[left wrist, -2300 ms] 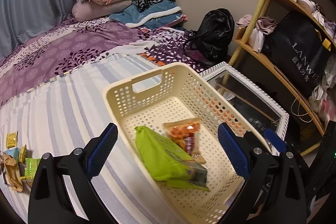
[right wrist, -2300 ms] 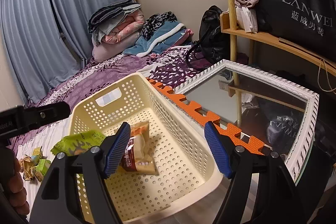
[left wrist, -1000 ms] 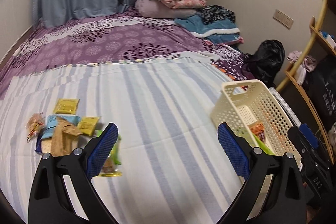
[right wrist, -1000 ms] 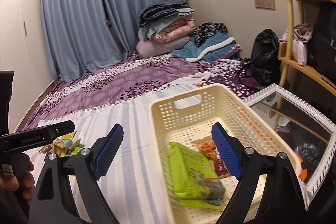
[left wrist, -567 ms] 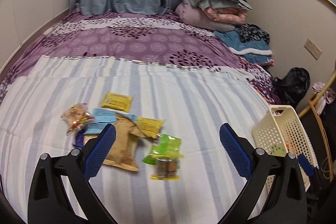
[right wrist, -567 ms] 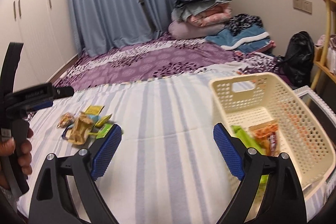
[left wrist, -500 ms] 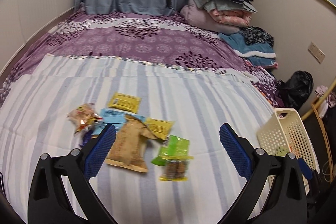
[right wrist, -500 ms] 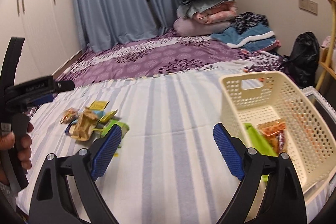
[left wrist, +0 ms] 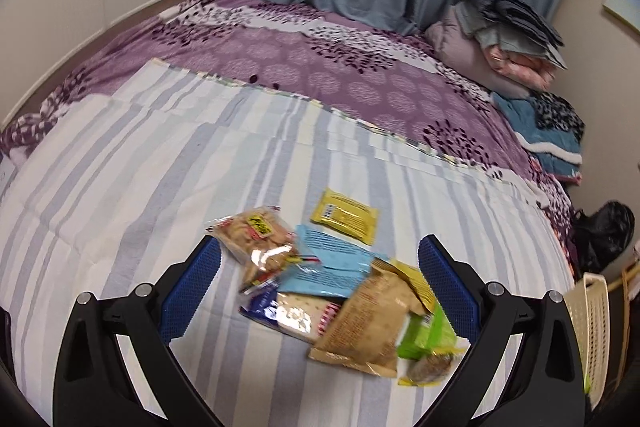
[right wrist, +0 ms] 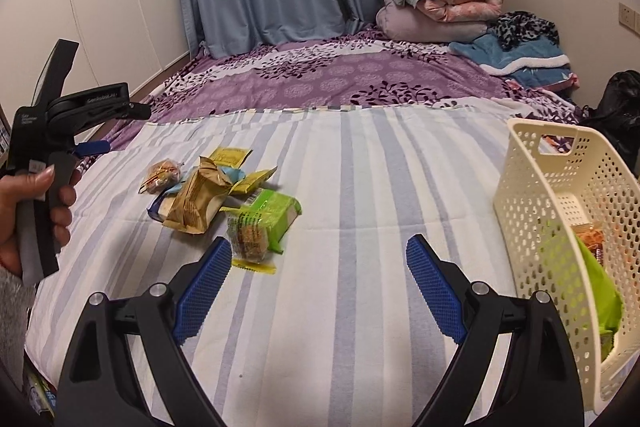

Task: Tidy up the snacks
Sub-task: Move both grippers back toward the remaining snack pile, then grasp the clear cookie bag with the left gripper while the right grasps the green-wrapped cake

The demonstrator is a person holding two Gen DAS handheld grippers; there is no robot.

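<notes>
A pile of snack packets lies on the striped blanket (left wrist: 120,187): a clear biscuit packet (left wrist: 256,239), a light blue packet (left wrist: 332,263), a yellow sachet (left wrist: 346,215), a brown bag (left wrist: 372,323) and a green packet (left wrist: 428,339). My left gripper (left wrist: 320,287) hovers open just above this pile, which shows between its blue pads. My right gripper (right wrist: 320,287) is open over bare blanket, right of the green packet (right wrist: 264,223) and brown bag (right wrist: 196,201). The cream basket (right wrist: 560,195) stands to its right, holding a green bag (right wrist: 592,291) and an orange packet (right wrist: 590,239).
A hand (right wrist: 40,203) grips the left tool at the left edge. Folded bedding (right wrist: 440,3) and a blue blanket (right wrist: 520,59) are stacked at the far end of the purple bedspread (right wrist: 320,79). A black bag (right wrist: 620,99) sits behind the basket.
Both views have swung left, away from the basket and toward the snack pile. The left gripper has come down close over the packets. The basket now sits at the right edge. Both stay open.
</notes>
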